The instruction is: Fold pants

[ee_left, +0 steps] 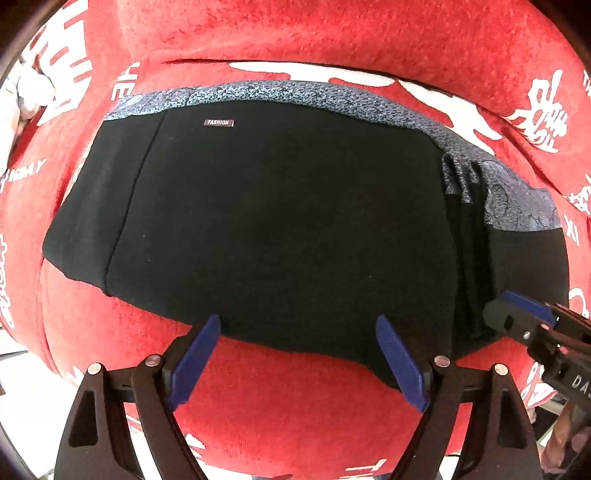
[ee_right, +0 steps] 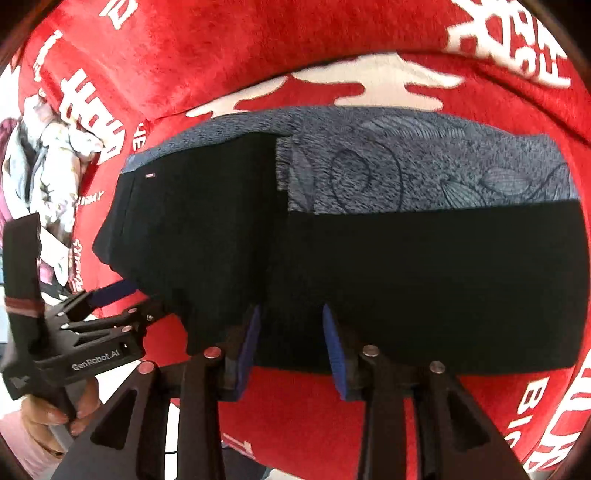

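Black pants (ee_left: pixel 277 221) with a grey-blue patterned panel (ee_left: pixel 517 206) lie partly folded on a red cloth (ee_left: pixel 295 406). A small "FASHION" label (ee_left: pixel 219 122) shows on the folded flap. My left gripper (ee_left: pixel 297 325) is open, its blue fingertips at the near hem of the flap. My right gripper (ee_right: pixel 291 317) is partly open at the near edge of the pants (ee_right: pixel 424 280), where the flap ends; it also shows in the left wrist view (ee_left: pixel 524 310). The left gripper shows in the right wrist view (ee_right: pixel 114 291) at the flap's left corner.
The red cloth (ee_right: pixel 295 33) with white characters covers the surface and rises behind the pants. A pile of floral fabric (ee_right: pixel 48 166) lies at the left. A hand (ee_right: pixel 55 410) holds the left gripper's handle.
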`<move>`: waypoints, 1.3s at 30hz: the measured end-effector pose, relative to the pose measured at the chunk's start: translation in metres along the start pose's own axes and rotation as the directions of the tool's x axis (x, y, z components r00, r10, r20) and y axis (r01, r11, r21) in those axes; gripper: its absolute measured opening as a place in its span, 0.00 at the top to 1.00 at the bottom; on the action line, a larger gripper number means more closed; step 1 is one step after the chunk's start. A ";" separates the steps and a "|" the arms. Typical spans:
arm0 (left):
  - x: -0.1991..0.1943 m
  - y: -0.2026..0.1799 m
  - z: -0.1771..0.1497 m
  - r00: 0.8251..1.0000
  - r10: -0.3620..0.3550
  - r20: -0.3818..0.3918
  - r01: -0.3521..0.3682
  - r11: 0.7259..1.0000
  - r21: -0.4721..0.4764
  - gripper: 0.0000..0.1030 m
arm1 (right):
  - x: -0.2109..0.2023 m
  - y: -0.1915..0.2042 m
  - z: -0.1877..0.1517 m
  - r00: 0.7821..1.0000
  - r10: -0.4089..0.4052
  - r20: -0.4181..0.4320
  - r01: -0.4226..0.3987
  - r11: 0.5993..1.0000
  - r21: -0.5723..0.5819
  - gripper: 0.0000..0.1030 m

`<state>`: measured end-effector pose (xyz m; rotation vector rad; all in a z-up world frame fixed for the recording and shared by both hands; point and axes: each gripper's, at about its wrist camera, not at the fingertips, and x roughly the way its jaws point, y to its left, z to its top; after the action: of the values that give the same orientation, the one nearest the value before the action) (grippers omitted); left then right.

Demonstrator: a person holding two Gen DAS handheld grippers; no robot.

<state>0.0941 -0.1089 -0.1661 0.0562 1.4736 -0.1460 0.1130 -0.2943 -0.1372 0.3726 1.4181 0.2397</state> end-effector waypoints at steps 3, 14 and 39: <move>-0.002 0.004 0.000 1.000 0.013 0.009 -0.013 1.000 0.009 0.00 | -0.001 0.005 -0.001 1.000 -0.016 0.003 0.016 1.000 -0.004 0.53; -0.003 0.027 -0.007 1.000 0.012 -0.016 -0.013 0.999 -0.036 0.00 | -0.003 0.019 -0.002 0.998 -0.067 -0.013 0.067 0.997 -0.032 0.47; -0.011 0.128 -0.037 0.999 -0.045 -0.009 0.043 0.983 -0.177 0.00 | 0.004 0.040 -0.006 0.960 -0.278 0.037 0.279 0.959 -0.039 0.91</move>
<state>0.0731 0.0236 -0.1653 -0.1196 1.4960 -0.0507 0.1103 -0.2553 -0.1263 0.1360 1.4137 0.0349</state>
